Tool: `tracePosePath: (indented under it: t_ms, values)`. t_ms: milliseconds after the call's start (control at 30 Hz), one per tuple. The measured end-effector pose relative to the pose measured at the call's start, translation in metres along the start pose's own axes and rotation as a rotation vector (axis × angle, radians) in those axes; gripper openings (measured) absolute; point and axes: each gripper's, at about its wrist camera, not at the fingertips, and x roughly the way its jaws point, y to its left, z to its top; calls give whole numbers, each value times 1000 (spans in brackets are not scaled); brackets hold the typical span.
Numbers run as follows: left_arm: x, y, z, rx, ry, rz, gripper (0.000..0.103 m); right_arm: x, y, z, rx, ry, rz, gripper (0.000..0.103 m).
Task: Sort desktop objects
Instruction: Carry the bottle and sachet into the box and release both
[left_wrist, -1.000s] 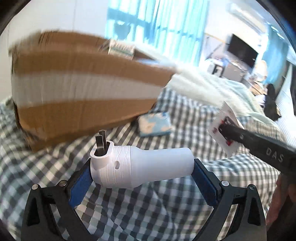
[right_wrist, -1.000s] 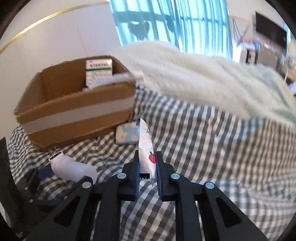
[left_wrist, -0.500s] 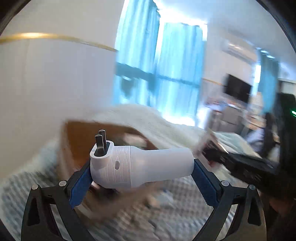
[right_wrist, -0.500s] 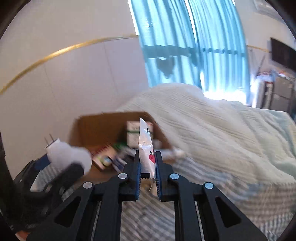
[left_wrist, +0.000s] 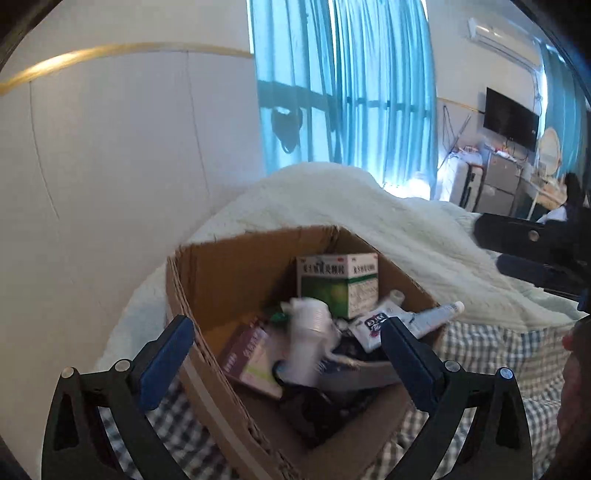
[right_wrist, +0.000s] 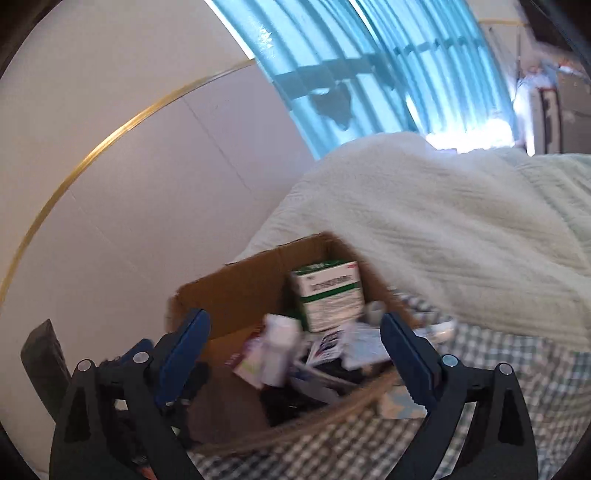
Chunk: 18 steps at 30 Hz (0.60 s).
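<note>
Two tongs (left_wrist: 282, 354) (right_wrist: 295, 347) opening empty, corrugated cardboard box (left_wrist: 236, 266), smooth white plug (left_wrist: 308, 343)

Blue curtains (left_wrist: 369, 92) hang beside a white wall (left_wrist: 129, 147) (trimmed with a gold strip). A cream blanket (right_wrist: 443, 221) lies on checked bedding (right_wrist: 517, 369); a dark television (left_wrist: 509, 118) hangs beyond.

The green and white medicine box (left_wrist: 338, 286), standing at the back of the cardboard box (left_wrist: 229, 273) in mid-frame, carries printed characters too blurred to make out. Just right of it, a white packet (left_wrist: 371, 325) shows a dark logo, also unreadable. Nothing else carries legible writing.
</note>
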Motion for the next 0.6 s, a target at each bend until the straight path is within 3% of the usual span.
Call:
tracePosePath:
  t_ms: [133,267,333,433,500,600]
  values:
    - [-9,-10,-21,-56,23,-95,103,-34,-24,-19,-16,-24,-76,95]
    - [-10,-48,-47,-16,49,-181,103,-74,-64,-50,10,-68,-179,95]
    - [-6,-77,-62,37,69,-175,103,-86,-85,-65,33,-82,-225,95]
    - [-6,-124,-89,169,-30,4,103,-98,-116,-94,65,-89,-300,95]
    - [-8,-148,-104,258,-66,49,103,-96,-137,-117,100,-62,-330,95]
    - [-7,-171,-125,273,-10,-61,103,-87,-163,-147,141,-16,-346,95]
